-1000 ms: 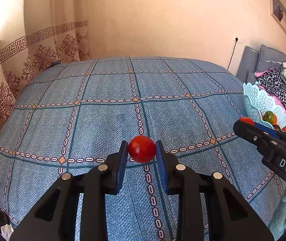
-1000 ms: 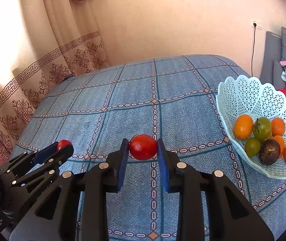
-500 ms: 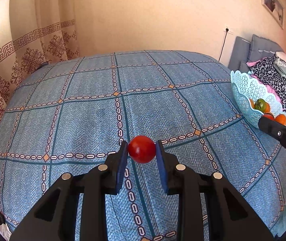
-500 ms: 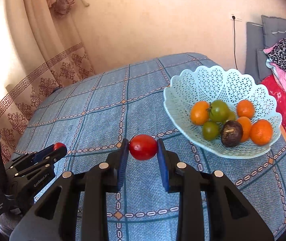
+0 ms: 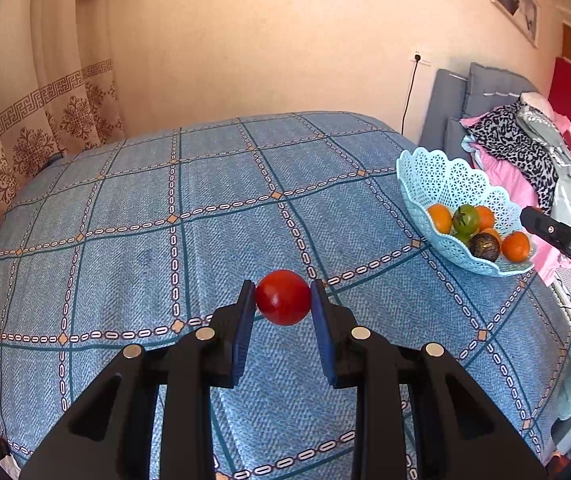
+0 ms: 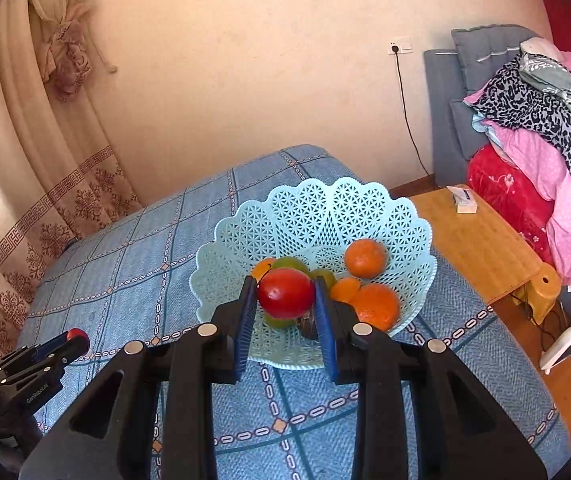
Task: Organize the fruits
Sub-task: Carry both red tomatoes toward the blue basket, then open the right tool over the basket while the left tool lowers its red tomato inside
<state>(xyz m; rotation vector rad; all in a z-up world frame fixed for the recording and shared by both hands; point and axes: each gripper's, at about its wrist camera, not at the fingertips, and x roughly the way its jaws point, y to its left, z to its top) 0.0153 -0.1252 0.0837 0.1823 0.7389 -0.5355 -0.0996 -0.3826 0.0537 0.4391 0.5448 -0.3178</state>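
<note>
The left gripper (image 5: pixel 283 300) has its fingers (image 5: pixel 241 332) clamped on a red tomato (image 5: pixel 283 297) held in the air above the blue checked bed cover (image 5: pixel 165 248), with the pale blue lattice basket (image 5: pixel 445 184) lying well ahead and to the right of those fingers. The right gripper (image 6: pixel 286 300) has its own fingers (image 6: pixel 323 328) clamped on a second red tomato (image 6: pixel 286 293), held just over the near part of the basket (image 6: pixel 325 212). Oranges (image 6: pixel 365 258), green fruit (image 6: pixel 291 263) and one dark fruit (image 5: pixel 484 247) lie in the basket, right beyond and beside the right fingers.
</note>
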